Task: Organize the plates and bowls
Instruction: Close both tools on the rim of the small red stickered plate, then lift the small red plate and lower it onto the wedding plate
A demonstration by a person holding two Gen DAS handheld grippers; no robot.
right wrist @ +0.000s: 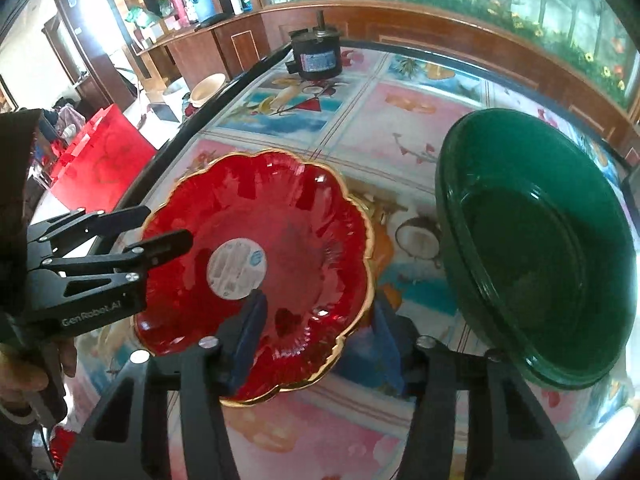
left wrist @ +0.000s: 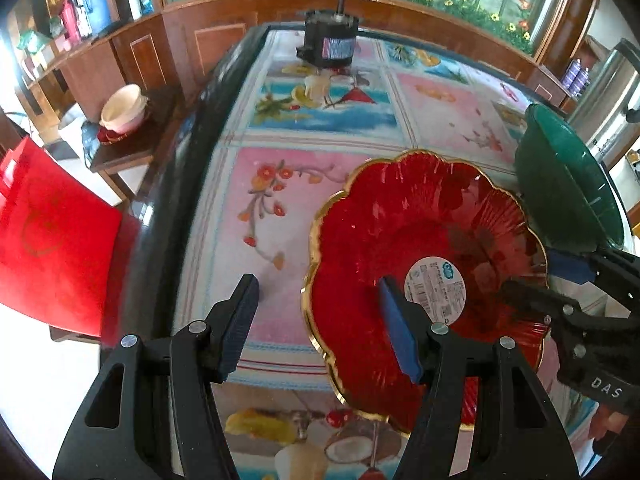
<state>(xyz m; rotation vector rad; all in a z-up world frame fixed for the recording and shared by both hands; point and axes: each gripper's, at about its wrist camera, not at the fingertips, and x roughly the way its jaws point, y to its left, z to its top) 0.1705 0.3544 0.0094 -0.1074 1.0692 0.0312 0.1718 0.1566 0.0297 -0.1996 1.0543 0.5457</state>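
Red plate (right wrist: 276, 264), gold-rimmed, is lying on the floral table (left wrist: 320, 128). I am straddling its near rim with my right gripper (right wrist: 316, 336), grip unclear. My left gripper (left wrist: 316, 320) is gaping, empty. The green bowl (right wrist: 536, 240) is partly cut off.

Plate (left wrist: 400, 240) on table (left wrist: 320, 128), left of bowl (left wrist: 568, 176).

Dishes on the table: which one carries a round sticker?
The red plate, scalloped with a gold rim, has a white label at its centre; the green bowl beside it has none.
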